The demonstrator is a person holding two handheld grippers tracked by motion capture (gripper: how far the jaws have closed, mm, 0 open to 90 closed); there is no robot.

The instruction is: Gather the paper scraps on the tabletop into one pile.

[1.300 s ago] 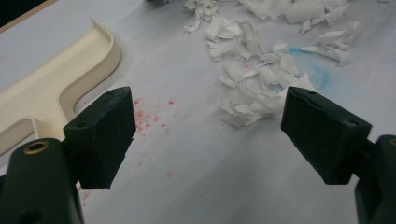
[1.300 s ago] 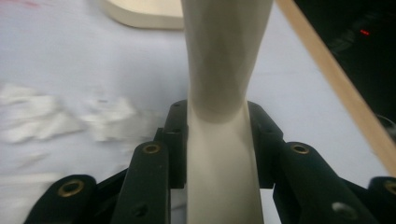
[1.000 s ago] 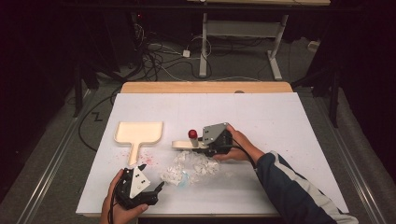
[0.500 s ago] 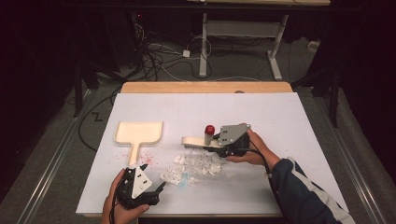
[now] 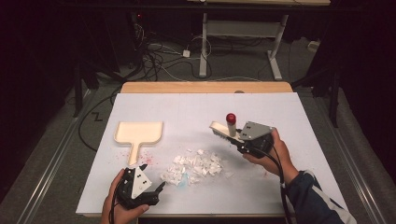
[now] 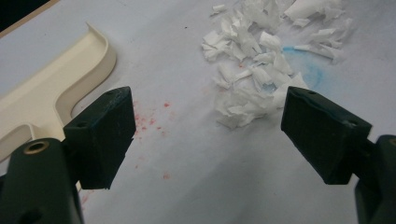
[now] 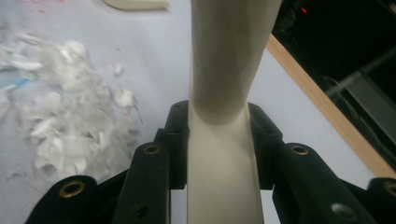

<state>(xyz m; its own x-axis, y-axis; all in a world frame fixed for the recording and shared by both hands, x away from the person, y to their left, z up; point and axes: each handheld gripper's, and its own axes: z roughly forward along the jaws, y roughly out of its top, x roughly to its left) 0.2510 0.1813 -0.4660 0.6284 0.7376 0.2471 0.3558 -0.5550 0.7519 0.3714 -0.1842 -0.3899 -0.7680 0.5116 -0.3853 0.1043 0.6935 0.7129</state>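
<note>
Cream plastic brush [image 7: 223,93] is pinched by its handle in my right gripper [image 5: 243,139], lifted clear beyond the paper scraps [image 5: 196,164]. Left gripper [image 6: 201,135] is spread, empty, dustpan [image 6: 56,88] to its left. Next I'd sweep scraps panward, I reckon. No readable writing anywhere.

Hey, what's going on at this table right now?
A person is sweeping up torn paper with handheld tongs. The right tongs are shut on the handle of a cream brush with a red knob, held off the table to the right of the pile of paper scraps. The left tongs are open and empty, hovering near the table's front edge, between the scraps and the cream dustpan lying flat on the white table.
</note>
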